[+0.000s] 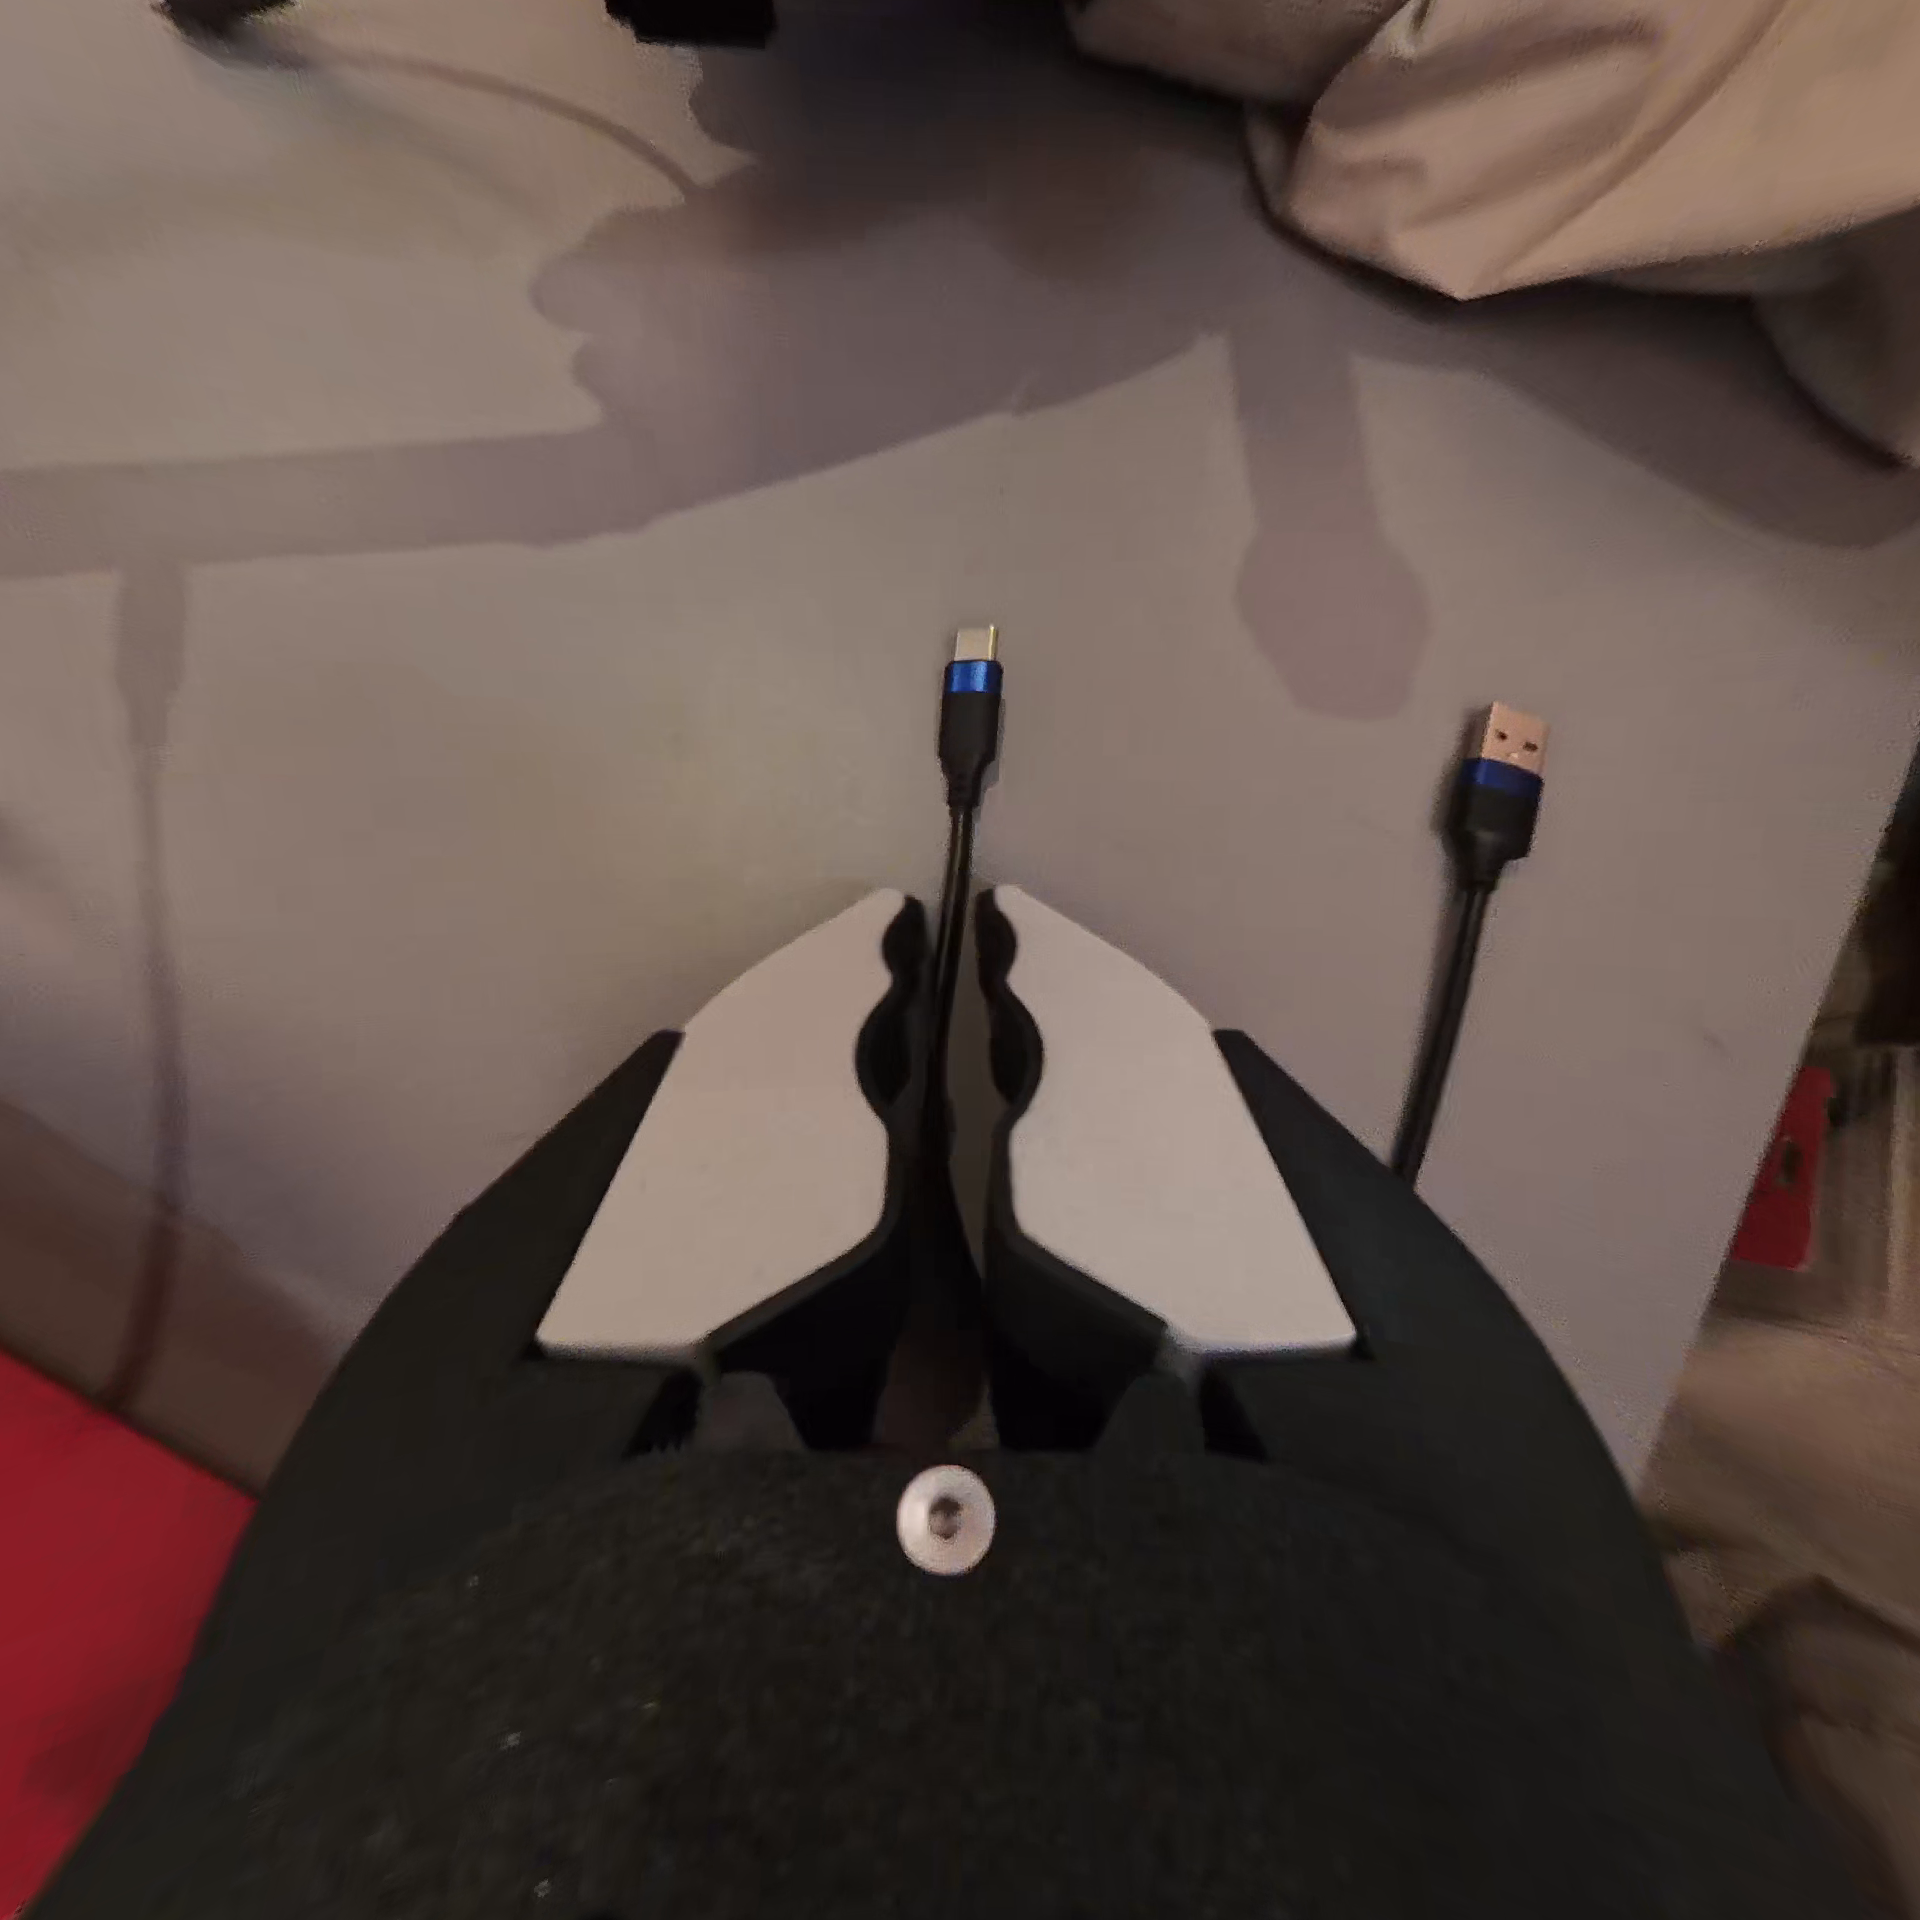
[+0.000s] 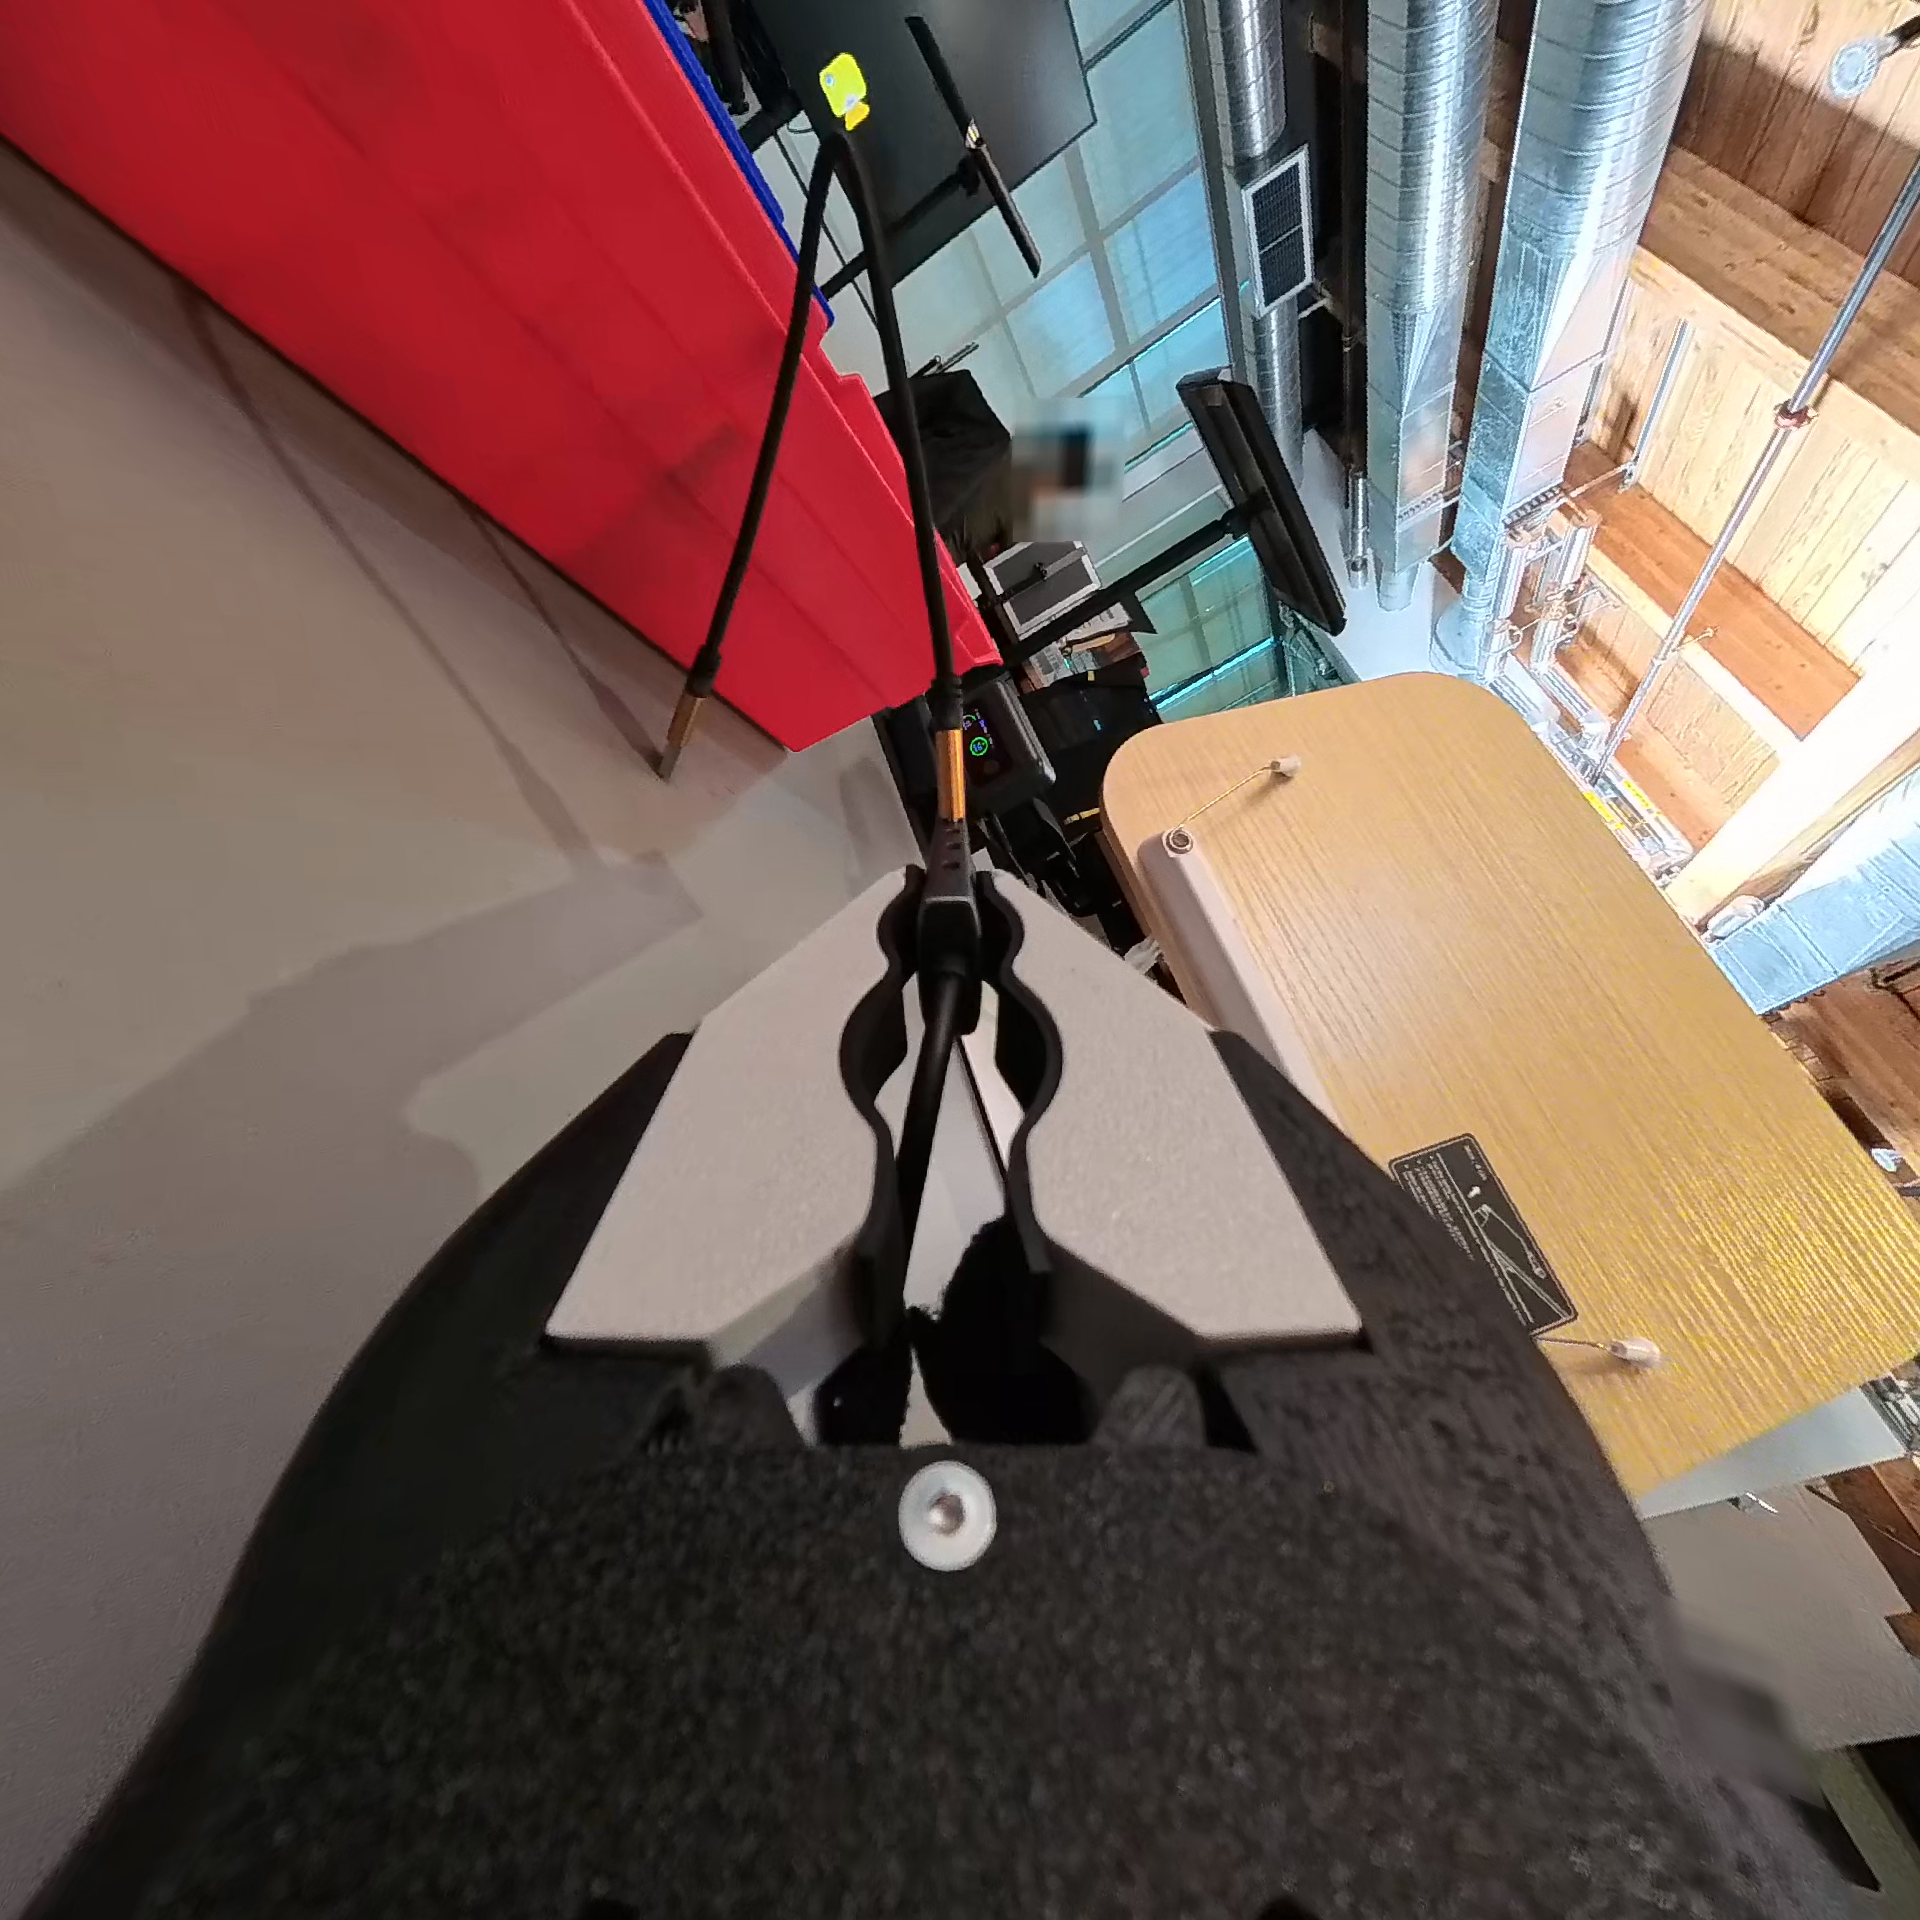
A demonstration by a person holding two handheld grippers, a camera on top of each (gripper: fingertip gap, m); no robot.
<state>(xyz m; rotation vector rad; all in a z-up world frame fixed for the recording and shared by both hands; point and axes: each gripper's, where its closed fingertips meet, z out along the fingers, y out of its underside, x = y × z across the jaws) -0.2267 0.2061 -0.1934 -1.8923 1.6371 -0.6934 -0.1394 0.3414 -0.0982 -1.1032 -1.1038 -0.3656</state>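
My left gripper (image 1: 951, 904) is shut on a thin black cable (image 1: 954, 862). Its small silver plug with a blue ring (image 1: 974, 675) sticks out just past the fingertips, over a grey table (image 1: 623, 790). The cable's other end, a wider flat plug with a blue ring (image 1: 1501, 784), lies to the right. My right gripper (image 2: 948, 883) is shut on the black plug body (image 2: 948, 914) of another cable, which has a gold sleeve (image 2: 951, 774). That cable arcs up to a yellow tag (image 2: 844, 88) and hangs down to a gold-tipped plug (image 2: 686, 717).
A beige cloth (image 1: 1558, 135) lies at the table's far right. A red bin shows at the lower left of the left wrist view (image 1: 94, 1558) and in the right wrist view (image 2: 499, 343). A wooden tabletop (image 2: 1507, 987), monitors and metal ducts fill the background. The left gripper's tips are roughly 20 cm from the right gripper's.
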